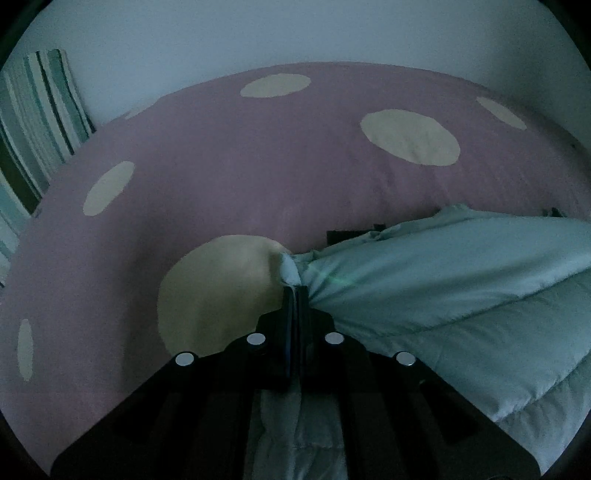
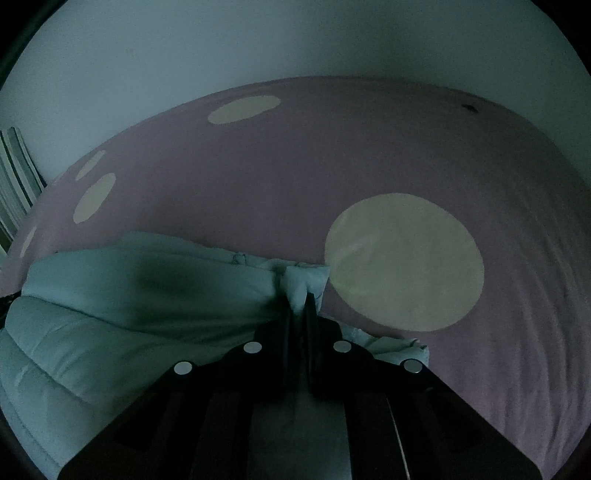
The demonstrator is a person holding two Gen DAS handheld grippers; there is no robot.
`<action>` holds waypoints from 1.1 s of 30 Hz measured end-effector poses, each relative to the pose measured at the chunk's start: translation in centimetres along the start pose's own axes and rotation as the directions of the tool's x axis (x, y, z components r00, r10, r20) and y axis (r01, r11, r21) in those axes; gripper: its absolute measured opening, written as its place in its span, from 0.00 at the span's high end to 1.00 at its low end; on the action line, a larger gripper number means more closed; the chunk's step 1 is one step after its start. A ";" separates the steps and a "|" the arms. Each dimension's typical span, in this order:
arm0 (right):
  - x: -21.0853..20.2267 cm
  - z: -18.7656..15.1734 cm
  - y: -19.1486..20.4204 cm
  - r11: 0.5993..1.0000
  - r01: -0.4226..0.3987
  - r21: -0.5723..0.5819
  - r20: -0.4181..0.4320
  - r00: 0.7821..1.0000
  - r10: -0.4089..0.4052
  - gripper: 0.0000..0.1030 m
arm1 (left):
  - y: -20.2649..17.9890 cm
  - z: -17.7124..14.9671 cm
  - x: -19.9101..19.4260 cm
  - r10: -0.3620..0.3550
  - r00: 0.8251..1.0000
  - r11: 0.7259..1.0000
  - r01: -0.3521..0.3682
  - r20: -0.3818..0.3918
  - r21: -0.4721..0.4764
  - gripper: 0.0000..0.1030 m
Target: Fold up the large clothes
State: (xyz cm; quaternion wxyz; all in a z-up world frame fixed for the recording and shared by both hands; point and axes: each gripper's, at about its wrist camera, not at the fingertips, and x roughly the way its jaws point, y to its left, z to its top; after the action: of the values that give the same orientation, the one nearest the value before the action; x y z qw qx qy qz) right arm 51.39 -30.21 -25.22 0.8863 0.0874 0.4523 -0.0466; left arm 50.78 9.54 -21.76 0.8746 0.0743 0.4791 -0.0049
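Observation:
A pale green quilted garment [image 1: 461, 295] lies on a pink bed cover with cream dots [image 1: 258, 166]. My left gripper [image 1: 295, 291] is shut on one corner of the garment, and the fabric stretches away to the right. In the right wrist view my right gripper [image 2: 298, 299] is shut on another corner of the same garment [image 2: 129, 295], and the fabric spreads to the left. Both corners stick out a little past the fingertips. The cover shows there too [image 2: 332, 155].
A striped green and white cushion [image 1: 40, 122] leans at the far left of the bed, also in the right wrist view [image 2: 14, 177]. A pale wall [image 1: 295, 33] runs behind the bed. A small dark speck [image 2: 470, 107] lies on the cover at the far right.

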 end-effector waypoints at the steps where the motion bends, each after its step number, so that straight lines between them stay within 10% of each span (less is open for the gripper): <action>1: -0.3 0.0 -0.1 1.000 -0.005 0.003 0.003 1.000 0.005 0.90 | 0.3 -0.1 -0.5 0.004 1.000 1.000 -0.004 -0.005 -0.004 0.87; 5: -3.8 0.2 0.4 0.999 0.033 0.007 0.039 0.999 -0.033 0.82 | 1.4 -0.5 -4.6 0.049 0.997 0.995 -0.045 0.052 -0.085 0.43; 11: -9.0 -1.4 5.5 0.998 -0.059 -0.036 0.158 0.985 0.064 0.56 | -2.6 -2.3 -9.9 -0.095 0.986 0.988 0.110 0.140 -0.106 0.17; 18: -5.8 -3.4 10.6 0.995 -0.056 -0.081 0.117 0.991 0.065 0.55 | -9.6 -4.6 -7.1 -0.133 0.987 0.988 0.140 0.092 -0.065 0.16; 33: -0.8 -5.0 11.4 0.992 0.029 -0.122 0.085 0.996 -0.018 0.52 | -10.8 -6.1 -2.6 -0.084 0.992 0.996 0.087 0.094 -0.032 0.12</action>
State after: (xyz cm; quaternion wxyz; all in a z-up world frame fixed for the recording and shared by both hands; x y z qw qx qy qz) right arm 48.78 -18.01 -26.17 0.9076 0.0254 0.4179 -0.0327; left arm 43.43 -0.50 -24.18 0.8961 0.0376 0.4406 -0.0370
